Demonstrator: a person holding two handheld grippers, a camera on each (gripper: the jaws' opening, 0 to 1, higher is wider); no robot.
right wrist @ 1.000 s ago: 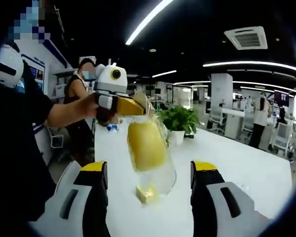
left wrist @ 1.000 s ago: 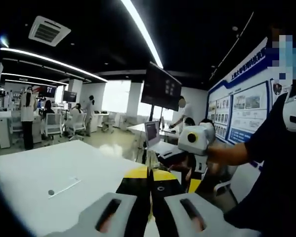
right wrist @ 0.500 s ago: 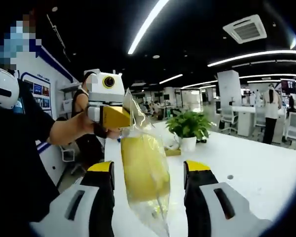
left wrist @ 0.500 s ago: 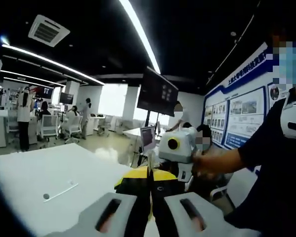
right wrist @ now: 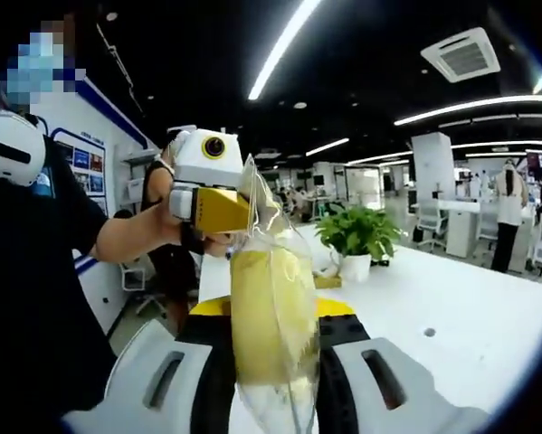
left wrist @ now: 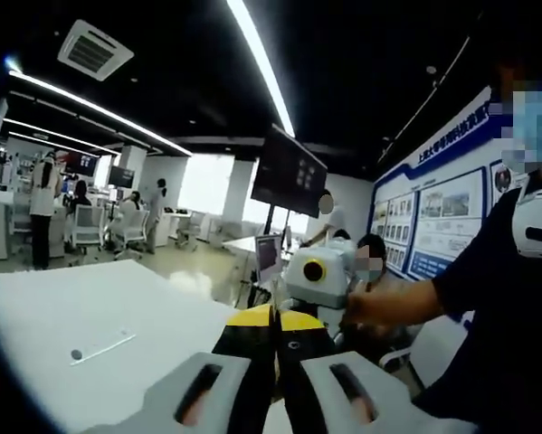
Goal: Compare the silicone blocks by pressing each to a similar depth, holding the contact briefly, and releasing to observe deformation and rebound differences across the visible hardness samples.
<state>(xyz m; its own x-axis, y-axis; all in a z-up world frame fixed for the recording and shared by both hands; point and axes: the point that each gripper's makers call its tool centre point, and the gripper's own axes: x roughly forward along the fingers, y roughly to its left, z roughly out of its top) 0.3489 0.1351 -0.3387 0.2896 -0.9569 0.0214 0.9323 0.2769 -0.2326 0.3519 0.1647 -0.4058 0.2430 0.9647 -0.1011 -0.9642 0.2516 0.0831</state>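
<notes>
Both tongs pinch a clear bag of yellow block, potted plant behind

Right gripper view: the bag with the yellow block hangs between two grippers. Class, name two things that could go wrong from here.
1. The left gripper pinches only the top edge of the clear bag, held up in the air; the film could slip or tear, dropping the yellow block onto the white table.
2. The right gripper is closed on the block through the bag, so loose plastic may blur how the block deforms.
</notes>
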